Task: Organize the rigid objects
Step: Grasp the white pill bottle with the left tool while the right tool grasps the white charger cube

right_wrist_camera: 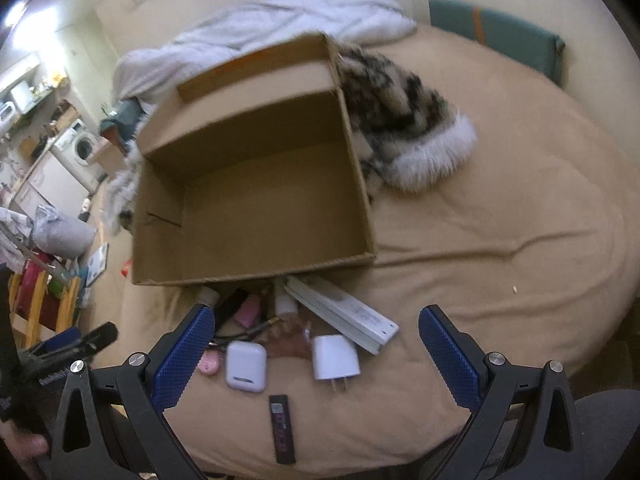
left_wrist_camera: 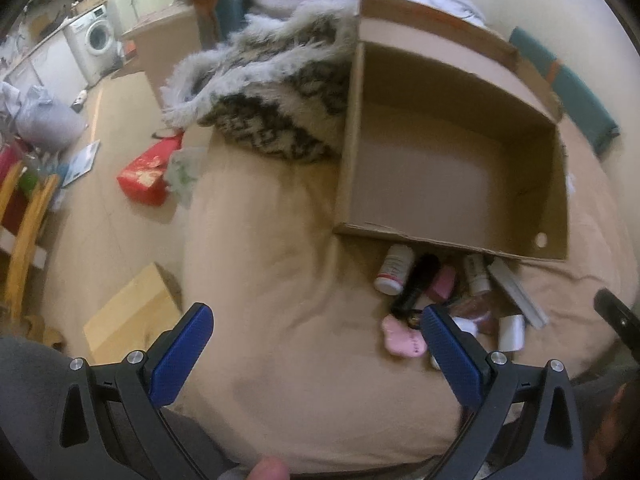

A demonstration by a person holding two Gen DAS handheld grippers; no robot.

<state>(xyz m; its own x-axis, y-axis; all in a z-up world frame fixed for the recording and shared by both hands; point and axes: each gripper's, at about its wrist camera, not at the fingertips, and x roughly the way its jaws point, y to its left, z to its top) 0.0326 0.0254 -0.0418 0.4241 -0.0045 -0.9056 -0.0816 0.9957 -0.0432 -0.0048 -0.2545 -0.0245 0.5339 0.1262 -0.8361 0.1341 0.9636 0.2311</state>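
An open cardboard box (left_wrist_camera: 448, 168) (right_wrist_camera: 256, 192) lies on the tan bed, nothing inside it. Just in front of its near wall sits a cluster of small items: a white bottle with a red cap (left_wrist_camera: 394, 268), a black tube (left_wrist_camera: 418, 280), a pink clip (left_wrist_camera: 402, 340), a white earbud case (right_wrist_camera: 246, 365), a white charger plug (right_wrist_camera: 335, 357), a long white flat box (right_wrist_camera: 340, 312) and a thin black stick (right_wrist_camera: 282, 428). My left gripper (left_wrist_camera: 316, 344) is open over bare sheet left of the cluster. My right gripper (right_wrist_camera: 316, 344) is open, hovering above the earbud case and plug.
A black-and-white furry blanket (left_wrist_camera: 272, 92) (right_wrist_camera: 404, 120) lies beside and behind the box. A teal cushion (right_wrist_camera: 496, 36) stands at the bed's far edge. On the floor to the left are a red bag (left_wrist_camera: 146, 172), a flat cardboard piece (left_wrist_camera: 132, 312) and a yellow wooden chair (left_wrist_camera: 24, 232).
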